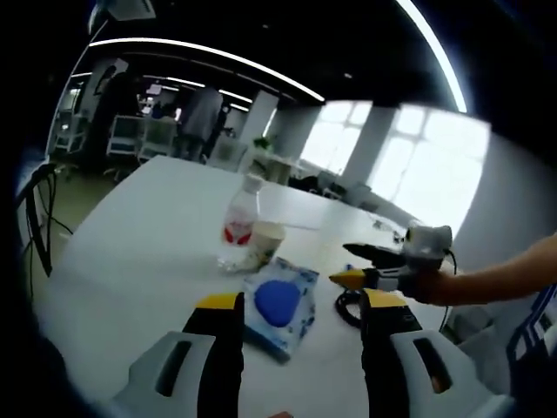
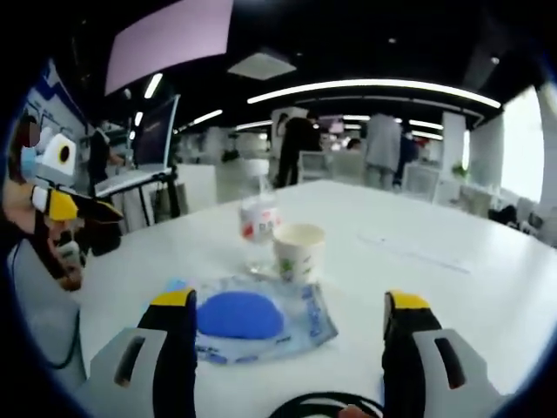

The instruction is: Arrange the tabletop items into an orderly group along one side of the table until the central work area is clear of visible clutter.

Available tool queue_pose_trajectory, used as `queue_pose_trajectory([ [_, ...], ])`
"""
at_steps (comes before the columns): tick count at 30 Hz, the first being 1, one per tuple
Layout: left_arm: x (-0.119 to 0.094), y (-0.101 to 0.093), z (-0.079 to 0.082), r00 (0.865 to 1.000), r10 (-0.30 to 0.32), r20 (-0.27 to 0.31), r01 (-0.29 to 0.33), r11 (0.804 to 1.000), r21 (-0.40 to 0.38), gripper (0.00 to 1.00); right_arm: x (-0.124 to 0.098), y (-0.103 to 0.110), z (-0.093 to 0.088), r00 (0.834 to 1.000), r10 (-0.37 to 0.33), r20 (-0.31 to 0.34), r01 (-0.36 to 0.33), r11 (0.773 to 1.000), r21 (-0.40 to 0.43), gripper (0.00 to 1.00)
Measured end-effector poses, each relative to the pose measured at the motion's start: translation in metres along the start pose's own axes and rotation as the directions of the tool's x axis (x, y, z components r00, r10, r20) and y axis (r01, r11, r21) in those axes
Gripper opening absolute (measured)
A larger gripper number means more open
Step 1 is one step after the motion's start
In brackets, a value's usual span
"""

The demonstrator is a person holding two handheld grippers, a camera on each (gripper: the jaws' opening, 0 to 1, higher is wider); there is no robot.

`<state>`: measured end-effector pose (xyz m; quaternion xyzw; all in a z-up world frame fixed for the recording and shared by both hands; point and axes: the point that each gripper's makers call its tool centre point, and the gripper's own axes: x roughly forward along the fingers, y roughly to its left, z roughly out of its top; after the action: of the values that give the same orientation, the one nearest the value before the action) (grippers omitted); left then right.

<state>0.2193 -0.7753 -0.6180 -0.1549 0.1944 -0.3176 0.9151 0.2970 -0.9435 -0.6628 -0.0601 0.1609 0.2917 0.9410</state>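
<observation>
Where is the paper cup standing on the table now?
In both views the paper cup stands upright beside the water bottle, just behind the blue item in its clear packet.

Both views looked low across the white table from opposite sides — sharing the water bottle, paper cup and blue packet nearby.

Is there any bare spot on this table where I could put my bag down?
Yes. The white table is bare beyond the paper cup and out to its side, toward the windows. It is crowded where the water bottle, the cup and the clear packet with the blue thing sit together.
</observation>
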Motion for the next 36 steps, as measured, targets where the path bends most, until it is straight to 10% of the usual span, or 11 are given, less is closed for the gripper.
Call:
queue_pose_trajectory([
  [36,0.001,0.008,-0.041,0.994,0.02,-0.111,-0.023,1.0,-0.018,0.54,-0.047,0.009,0.003,0.999,-0.047,-0.013,0.047,0.999,0.025,0.84],
])
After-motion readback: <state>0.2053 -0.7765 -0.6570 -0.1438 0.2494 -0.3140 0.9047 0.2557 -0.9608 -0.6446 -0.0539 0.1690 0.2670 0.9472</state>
